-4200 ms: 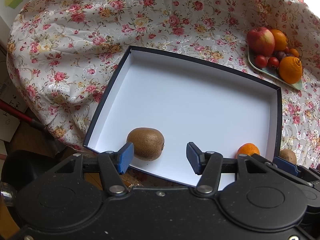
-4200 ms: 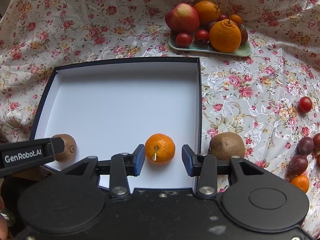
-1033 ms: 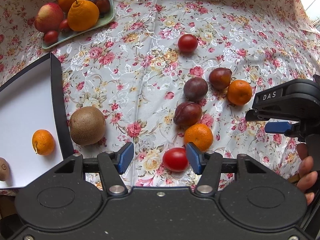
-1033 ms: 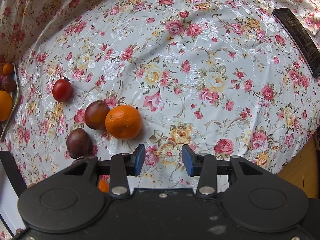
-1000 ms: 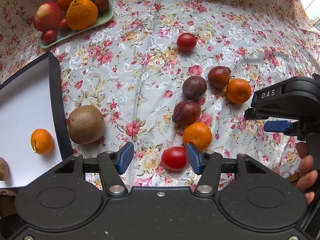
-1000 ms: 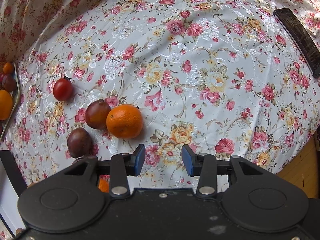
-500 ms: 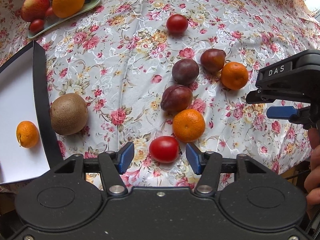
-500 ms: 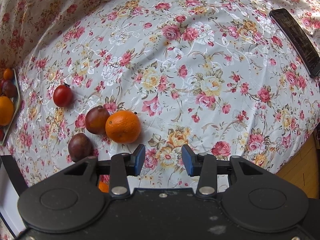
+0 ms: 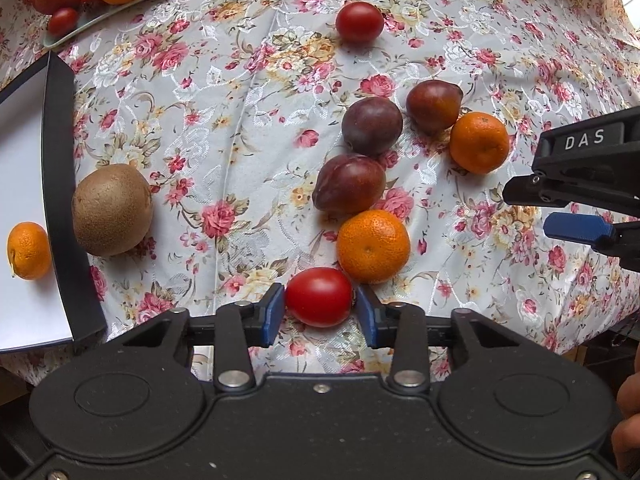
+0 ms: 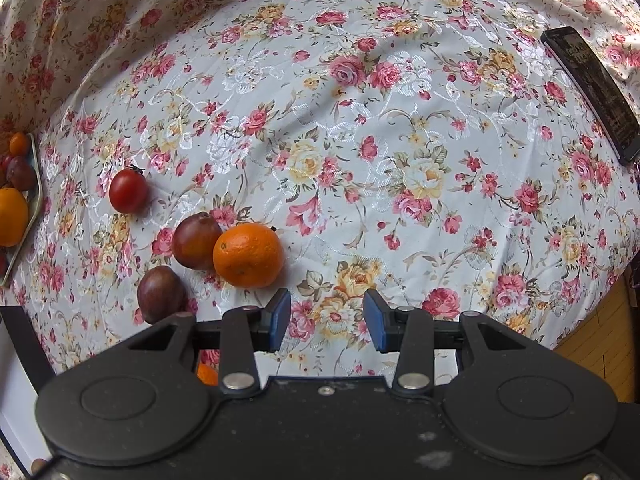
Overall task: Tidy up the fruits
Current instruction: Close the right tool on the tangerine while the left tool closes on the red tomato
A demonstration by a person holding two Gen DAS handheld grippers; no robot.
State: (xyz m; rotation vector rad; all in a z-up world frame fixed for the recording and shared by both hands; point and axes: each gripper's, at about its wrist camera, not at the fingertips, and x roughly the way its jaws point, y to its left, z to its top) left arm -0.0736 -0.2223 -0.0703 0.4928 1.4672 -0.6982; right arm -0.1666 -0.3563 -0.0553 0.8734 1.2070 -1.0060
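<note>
- Tomato (image 9: pixel 319 297) sits on the floral cloth (image 9: pixel 248 128) between the blue pads of the left gripper (image 9: pixel 320 312); left pad looks touching, right pad just beside; can't tell if it's gripped
- Mandarin (image 9: pixel 373 246) just behind the tomato, touching a plum (image 9: pixel 349 184); two more plums and another mandarin (image 9: pixel 479 142) further back; second tomato (image 9: pixel 359 22) well apart
- Kiwi (image 9: pixel 112 209) against the outer wall of the box (image 9: pixel 66 208); small mandarin (image 9: pixel 28 250) inside the box
- Right gripper (image 10: pixel 326 316) released, jaws apart over bare cloth; orange fruit (image 10: pixel 248 255) near its left pad
- Plate (image 9: pixel 120 4) of fruit at far left
</note>
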